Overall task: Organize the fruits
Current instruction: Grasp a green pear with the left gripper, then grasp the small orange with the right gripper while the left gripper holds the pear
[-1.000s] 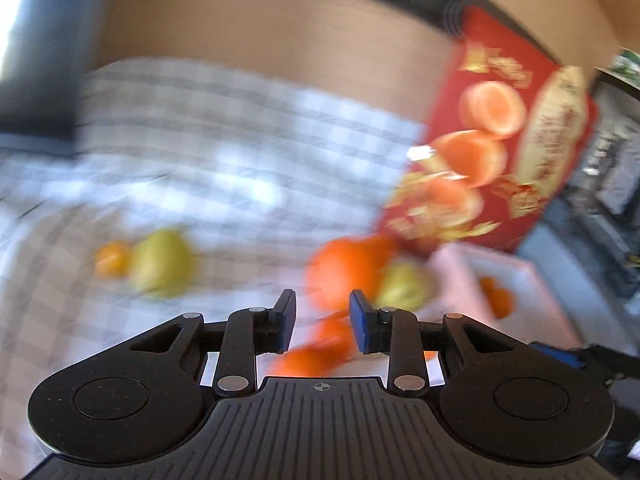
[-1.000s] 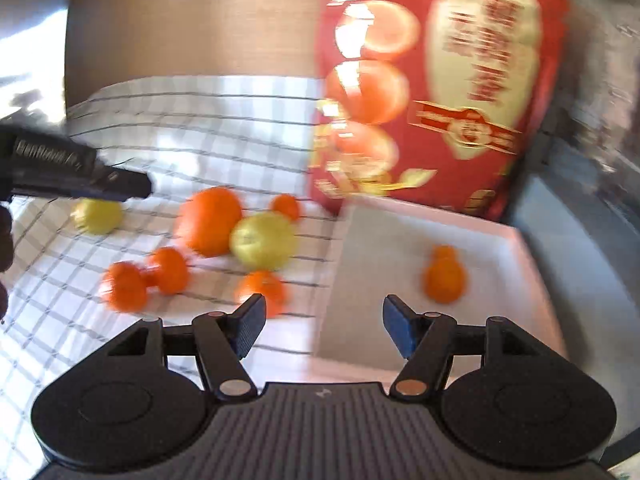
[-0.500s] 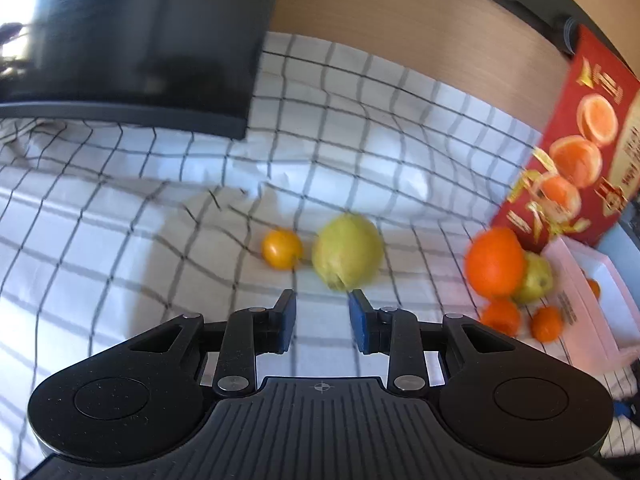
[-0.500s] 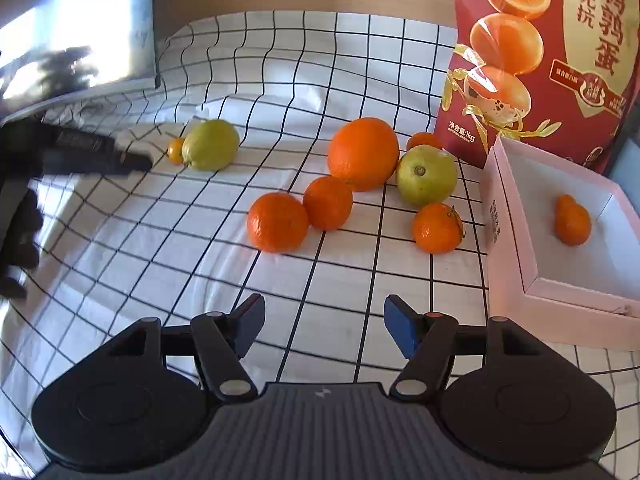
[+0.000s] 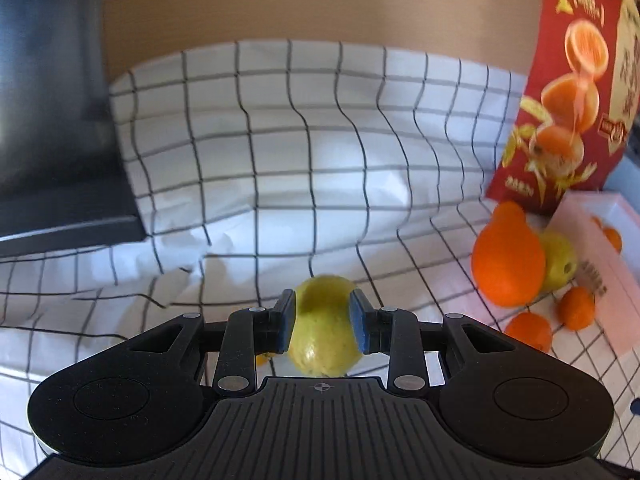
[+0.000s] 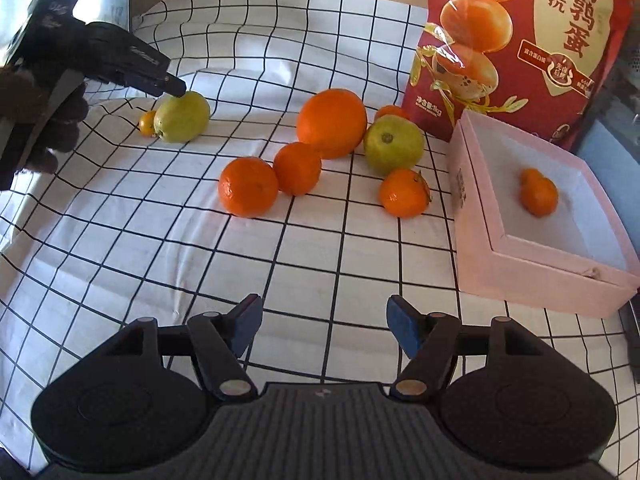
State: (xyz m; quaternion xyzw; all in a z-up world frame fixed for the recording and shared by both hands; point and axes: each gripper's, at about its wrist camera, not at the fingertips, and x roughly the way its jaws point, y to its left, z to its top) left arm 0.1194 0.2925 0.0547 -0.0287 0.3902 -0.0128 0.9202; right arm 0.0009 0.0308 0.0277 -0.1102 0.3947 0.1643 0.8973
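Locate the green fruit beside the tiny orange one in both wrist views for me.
Left wrist: green fruit low in the middle, between the left hand-held gripper's opening fingers.
Right wrist: upper left, under the left hand-held gripper's tip, tiny orange fruit on its left.
Shared landmark: red bag, upper right in both.

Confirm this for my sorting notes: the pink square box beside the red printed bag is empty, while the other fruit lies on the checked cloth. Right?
Not quite. The pink square box is not empty: the right wrist view shows one small round orange fruit lying inside it. The rest holds: the box sits beside the red printed bag, and the other fruit lies on the checked cloth.
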